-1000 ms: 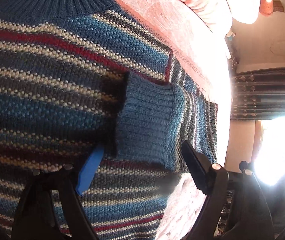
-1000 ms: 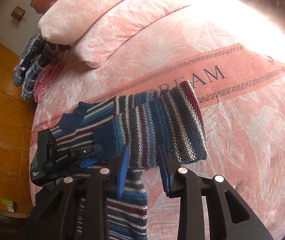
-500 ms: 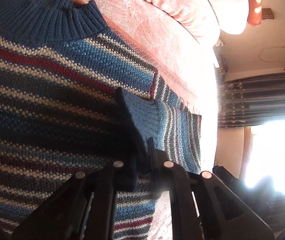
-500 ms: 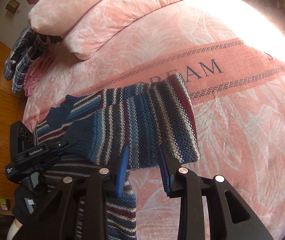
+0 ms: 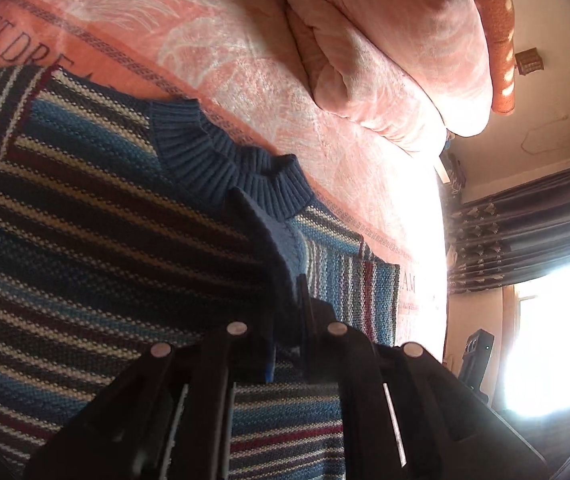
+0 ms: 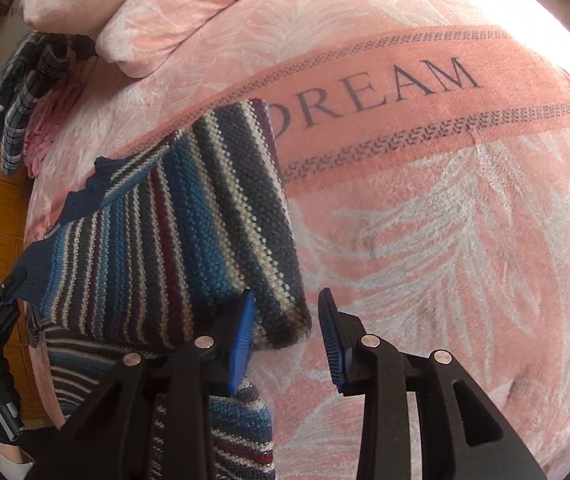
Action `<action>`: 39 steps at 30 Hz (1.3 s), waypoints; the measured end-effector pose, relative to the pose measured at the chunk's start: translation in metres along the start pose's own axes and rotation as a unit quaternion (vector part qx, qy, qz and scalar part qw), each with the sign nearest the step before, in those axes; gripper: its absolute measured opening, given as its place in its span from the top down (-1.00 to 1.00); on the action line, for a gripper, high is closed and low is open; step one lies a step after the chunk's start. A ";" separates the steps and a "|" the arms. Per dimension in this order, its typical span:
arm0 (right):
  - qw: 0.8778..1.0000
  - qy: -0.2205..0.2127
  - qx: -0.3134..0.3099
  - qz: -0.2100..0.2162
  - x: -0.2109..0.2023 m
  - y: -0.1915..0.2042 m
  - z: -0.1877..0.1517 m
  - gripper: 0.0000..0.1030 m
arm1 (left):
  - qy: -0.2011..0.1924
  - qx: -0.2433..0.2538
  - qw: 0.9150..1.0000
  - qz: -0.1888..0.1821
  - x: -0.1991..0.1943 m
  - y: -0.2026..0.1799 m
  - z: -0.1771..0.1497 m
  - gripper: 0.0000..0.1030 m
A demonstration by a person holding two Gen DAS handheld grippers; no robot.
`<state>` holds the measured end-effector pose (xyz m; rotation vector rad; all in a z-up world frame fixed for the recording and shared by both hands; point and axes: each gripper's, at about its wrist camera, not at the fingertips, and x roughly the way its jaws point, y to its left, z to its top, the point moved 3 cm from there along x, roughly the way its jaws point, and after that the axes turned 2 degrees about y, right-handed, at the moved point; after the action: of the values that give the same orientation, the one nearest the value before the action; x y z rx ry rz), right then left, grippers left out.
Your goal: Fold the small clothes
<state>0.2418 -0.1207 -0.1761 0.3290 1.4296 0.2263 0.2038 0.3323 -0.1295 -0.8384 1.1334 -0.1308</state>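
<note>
Now we have the striped sweater (image 5: 97,240) lying across the pink bed (image 5: 245,60), its ribbed collar (image 5: 221,168) toward the rolled quilt (image 5: 385,44). Our left claw (image 5: 285,316) is pinched tight on the blue cuff (image 5: 285,248) of the sleeve that has been brought over the chest. If we pull too far toward the collar, the knit may stretch and drag the body out of square, or the cuff could slip free, since only its edge seems caught; the fingers hide the contact, so we cannot be sure how deep the bite is.

Further right, the right claw (image 6: 285,328) stands apart, its blue pads (image 6: 241,336) straddling the corner of the folded sleeve (image 6: 205,232) without clamping it. Left unpinned, that fold could roll open or slide on the plush cover as the left side tugs. The left pad also sits close to the layer beneath, so closing might snag both layers.
</note>
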 end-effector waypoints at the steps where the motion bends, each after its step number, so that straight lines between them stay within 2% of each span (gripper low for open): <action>1: 1.000 0.006 0.012 0.020 0.004 0.001 -0.001 0.31 | -0.004 -0.001 1.000 0.003 -0.007 0.008 0.002 0.87; 3: 0.999 0.011 0.021 0.043 0.009 0.007 -0.002 0.31 | -0.009 -0.003 1.000 0.008 -0.017 0.023 0.007 0.87; 5: 0.999 0.009 0.008 0.037 0.011 0.018 -0.001 0.39 | -0.014 -0.010 1.000 0.015 -0.024 0.038 0.010 0.87; 6: 0.999 0.008 0.003 0.033 0.012 0.023 -0.001 0.56 | -0.015 -0.014 1.000 0.017 -0.026 0.045 0.010 0.87; 7: 1.000 0.014 0.000 0.022 0.015 0.027 -0.001 0.64 | -0.013 -0.015 1.000 0.022 -0.024 0.050 0.012 0.87; 11: 0.999 0.023 -0.025 -0.035 0.026 0.041 -0.003 0.68 | 0.006 -0.020 0.998 0.059 -0.006 0.069 0.012 0.86; 14: 0.998 0.021 -0.033 -0.054 0.030 0.045 -0.005 0.68 | 0.019 -0.024 0.995 0.092 0.002 0.081 0.008 0.79; 16: 0.997 0.019 -0.042 -0.061 0.031 0.045 -0.005 0.68 | 0.014 -0.027 0.994 0.107 -0.003 0.088 0.010 0.78; 20: 0.997 0.010 -0.047 -0.053 0.021 0.049 -0.002 0.59 | -0.028 -0.025 0.992 0.123 -0.039 0.087 0.027 0.71; 23: 0.998 -0.023 -0.050 -0.024 -0.006 0.058 0.004 0.59 | -0.048 0.027 0.989 0.136 -0.057 0.060 0.032 0.59; 24: 0.998 -0.028 -0.051 -0.012 -0.012 0.062 0.004 0.58 | -0.050 0.045 0.988 0.136 -0.057 0.049 0.030 0.44; 25: 0.998 -0.028 -0.052 -0.001 -0.016 0.066 0.003 0.56 | -0.047 0.056 0.989 0.132 -0.053 0.040 0.029 0.33; 29: 0.998 -0.007 -0.069 0.004 -0.007 0.082 -0.006 0.54 | 0.011 0.065 0.993 0.103 -0.009 0.015 0.010 0.30; 33: 0.995 0.022 -0.091 -0.017 0.019 0.093 -0.014 0.54 | 0.063 0.079 0.988 0.116 0.031 0.016 -0.016 0.30; 36: 0.995 0.032 -0.095 -0.028 0.030 0.087 -0.019 0.58 | 0.083 0.076 0.984 0.137 0.050 0.029 -0.025 0.30; 39: 0.995 0.037 -0.086 -0.019 0.035 0.080 -0.019 0.58 | 0.080 0.044 0.989 0.114 0.054 0.045 -0.022 0.31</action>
<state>0.2310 -0.0321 -0.1825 0.1527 1.4761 0.3310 0.1956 0.3251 -0.2021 -0.6232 1.3576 -0.0576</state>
